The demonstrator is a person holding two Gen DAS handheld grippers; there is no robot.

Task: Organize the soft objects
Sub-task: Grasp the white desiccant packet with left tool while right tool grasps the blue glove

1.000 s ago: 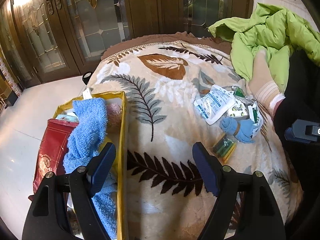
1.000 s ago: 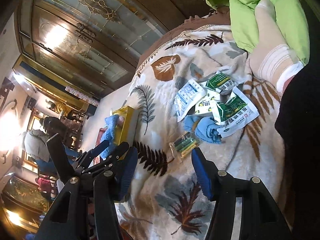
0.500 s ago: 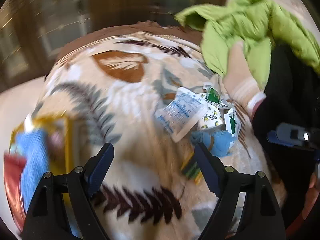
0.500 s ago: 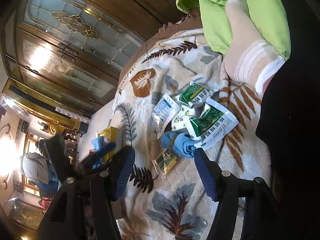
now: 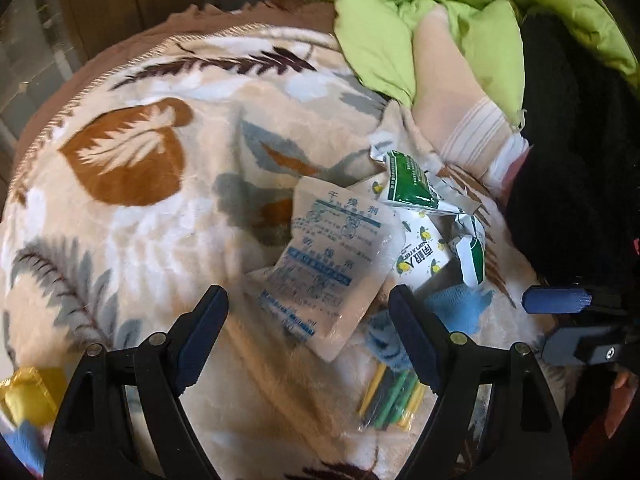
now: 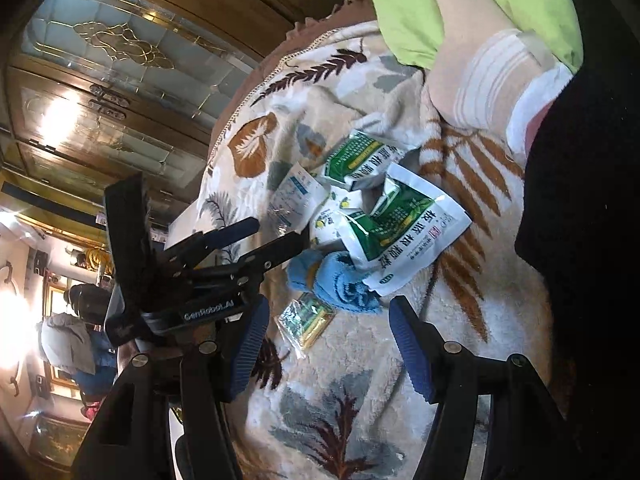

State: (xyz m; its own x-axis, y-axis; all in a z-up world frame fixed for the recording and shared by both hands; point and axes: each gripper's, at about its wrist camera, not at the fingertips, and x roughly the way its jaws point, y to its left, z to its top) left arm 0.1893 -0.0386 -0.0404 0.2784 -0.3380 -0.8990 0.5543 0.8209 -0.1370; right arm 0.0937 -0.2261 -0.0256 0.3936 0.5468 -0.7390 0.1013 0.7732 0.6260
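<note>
A heap of soft packets lies on the leaf-print blanket [image 5: 168,240]. A white sachet with blue print [image 5: 332,264] lies just ahead of my left gripper [image 5: 308,328], which is open and holds nothing. Behind it are green-and-white pouches [image 5: 408,184] and a lemon-print packet [image 5: 420,256]. A rolled blue cloth [image 5: 460,304] and a clear bag of green and yellow sticks [image 5: 392,396] lie by the right finger. My right gripper [image 6: 324,344] is open above the blue cloth [image 6: 336,280], the stick bag [image 6: 306,316] and the green pouch [image 6: 404,232]. The left gripper [image 6: 256,240] shows there too.
A lime-green quilt [image 5: 420,12] is piled at the back right over a foot in a beige sock [image 5: 468,120]. Dark clothing [image 5: 568,168] fills the right side. The yellow basket's corner [image 5: 24,392] shows at lower left. Wooden glass doors [image 6: 120,80] stand behind.
My left gripper swung right, away from the yellow basket with the blue towel, and closed in on the packet heap. The right gripper drew slightly nearer to the blue cloth. Both stayed open.
</note>
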